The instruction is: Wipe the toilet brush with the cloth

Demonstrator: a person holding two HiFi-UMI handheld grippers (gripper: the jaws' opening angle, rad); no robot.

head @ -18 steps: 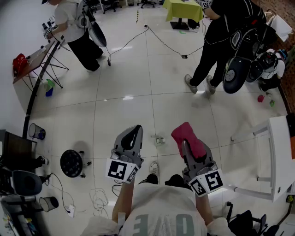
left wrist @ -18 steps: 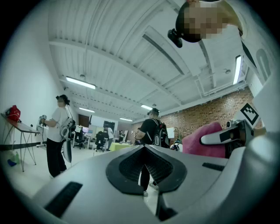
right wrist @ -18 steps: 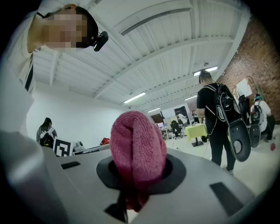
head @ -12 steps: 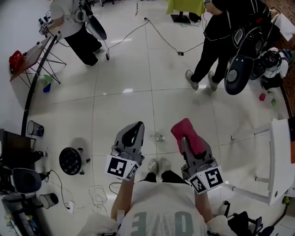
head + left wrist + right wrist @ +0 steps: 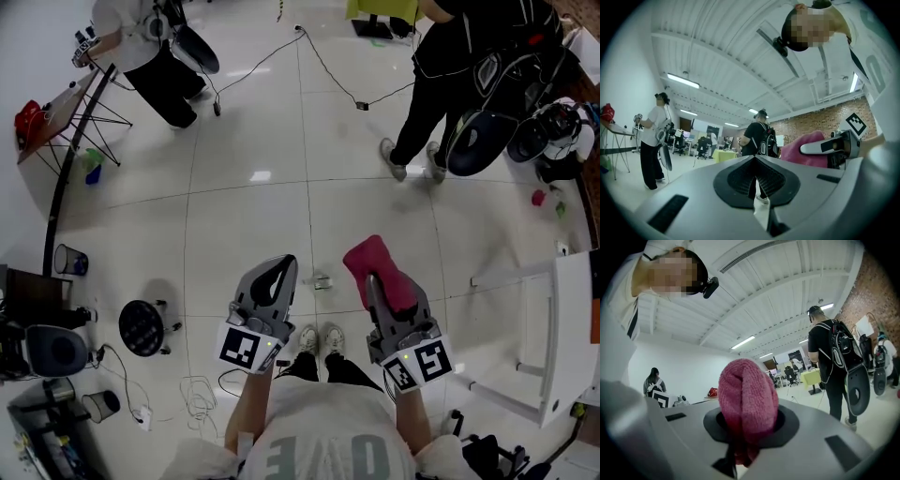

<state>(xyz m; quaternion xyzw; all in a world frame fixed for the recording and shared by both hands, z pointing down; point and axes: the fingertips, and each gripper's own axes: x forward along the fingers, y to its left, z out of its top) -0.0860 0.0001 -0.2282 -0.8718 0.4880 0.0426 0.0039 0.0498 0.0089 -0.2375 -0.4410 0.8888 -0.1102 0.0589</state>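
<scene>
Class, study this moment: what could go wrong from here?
The pink cloth is only bunched in the right gripper, so it might slip out. The left gripper is shut and empty, and no brush shows, so wiping cannot start. Loose cables near the person's shoes could cause a trip.

Two tongs, one pink cloth, two bystanders, one black stool, two bins and one white table

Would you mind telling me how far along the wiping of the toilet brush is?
Done: the pink cloth is clamped in the right claw. In hand: the left claw is shut and empty, held level beside it. Left: no toilet brush is in view, so the wiping has not begun.
</scene>
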